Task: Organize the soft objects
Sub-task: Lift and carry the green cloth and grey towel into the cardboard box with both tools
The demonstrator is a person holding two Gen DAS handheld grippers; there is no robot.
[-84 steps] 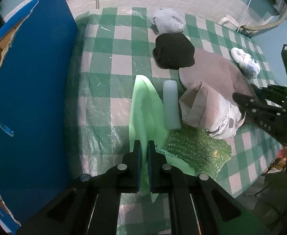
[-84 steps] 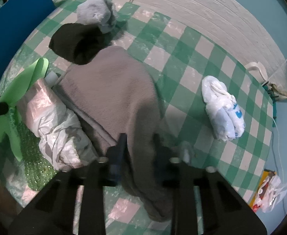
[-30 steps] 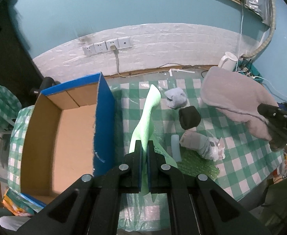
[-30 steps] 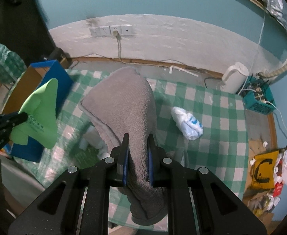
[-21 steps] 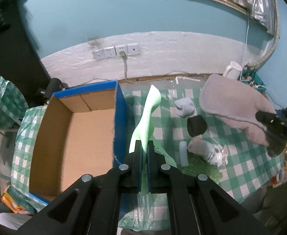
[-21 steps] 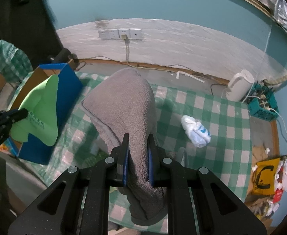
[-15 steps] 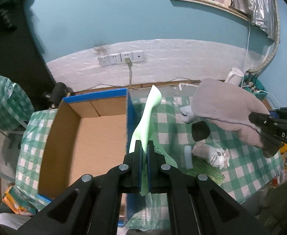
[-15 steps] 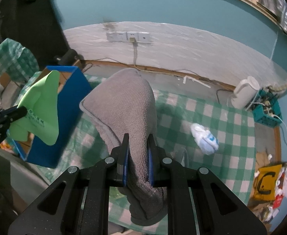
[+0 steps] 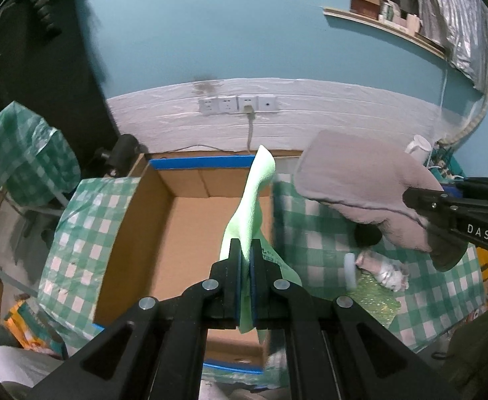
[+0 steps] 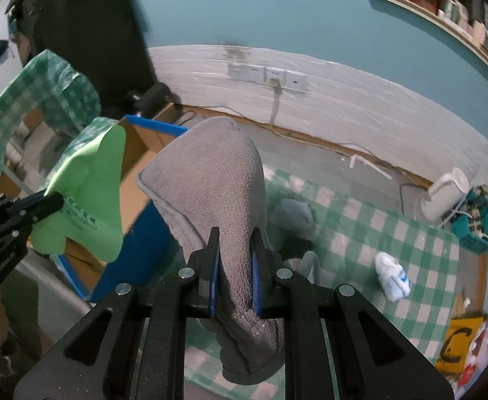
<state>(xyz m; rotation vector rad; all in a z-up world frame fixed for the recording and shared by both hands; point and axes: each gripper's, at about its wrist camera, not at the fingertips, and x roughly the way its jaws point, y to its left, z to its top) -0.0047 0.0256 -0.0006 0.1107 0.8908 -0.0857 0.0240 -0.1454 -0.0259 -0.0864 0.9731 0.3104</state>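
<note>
My left gripper (image 9: pixel 244 253) is shut on a thin light-green foam sheet (image 9: pixel 252 200), held upright in the air above the open cardboard box (image 9: pixel 190 233) with blue outer walls. The sheet also shows in the right wrist view (image 10: pixel 87 200). My right gripper (image 10: pixel 234 256) is shut on a grey towel (image 10: pixel 217 186) that drapes over and below its jaws, held high above the table. In the left wrist view the towel (image 9: pixel 360 183) hangs right of the box.
The green-checked table (image 10: pixel 377 230) carries a white bundle (image 10: pixel 392 276), a grey-blue sock (image 10: pixel 292 216), a black item (image 9: pixel 367 235), a wrapped bundle (image 9: pixel 382 266), a white foam roll (image 9: pixel 349 271) and green bubble wrap (image 9: pixel 373 293). A kettle (image 10: pixel 443 196) stands behind.
Both grippers have risen high off the table with their loads and swung left. The box now lies under the green sheet, and the towel has come closer to the box.
</note>
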